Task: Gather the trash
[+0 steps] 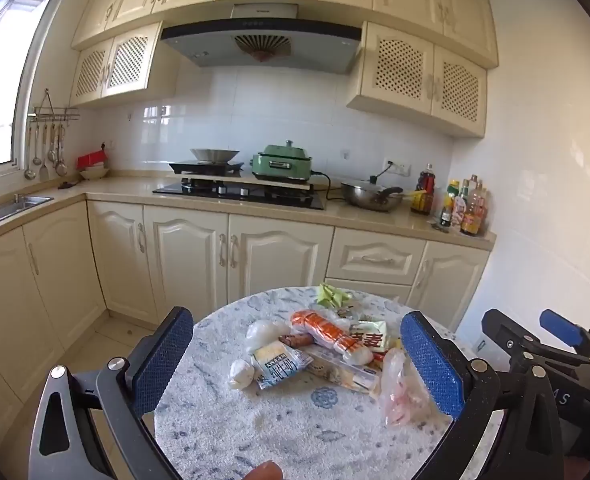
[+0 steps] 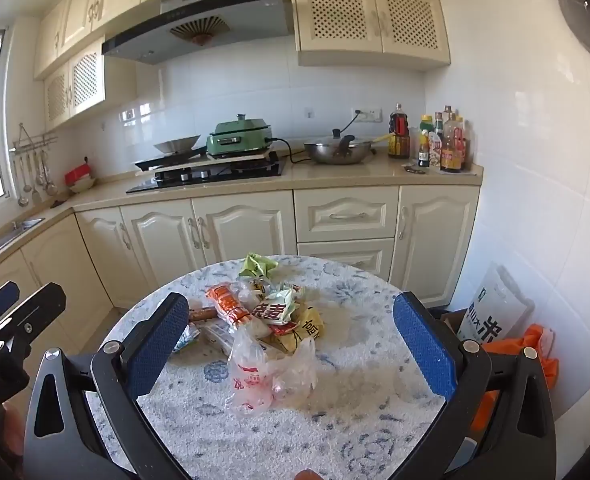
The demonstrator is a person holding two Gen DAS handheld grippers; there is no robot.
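A pile of trash lies on a round table (image 1: 295,432) with a blue-and-white cloth, which also shows in the right wrist view (image 2: 355,400). The pile holds an orange wrapper (image 1: 327,332) (image 2: 231,306), a milk carton (image 1: 281,366), white crumpled tissues (image 1: 242,374), a clear plastic bag (image 1: 401,388) (image 2: 267,376), a green wrapper (image 1: 331,296) (image 2: 257,264) and a yellow wrapper (image 2: 305,330). My left gripper (image 1: 299,364) is open above the pile. My right gripper (image 2: 291,348) is open above the bag; it also shows at the right of the left wrist view (image 1: 535,344).
Kitchen cabinets and a counter (image 1: 215,200) stand behind the table, with a stove (image 1: 239,192), a green cooker (image 1: 283,162), a pan (image 1: 371,196) and bottles (image 1: 463,208). A rice sack (image 2: 491,308) and an orange bag (image 2: 535,344) sit on the floor at the right.
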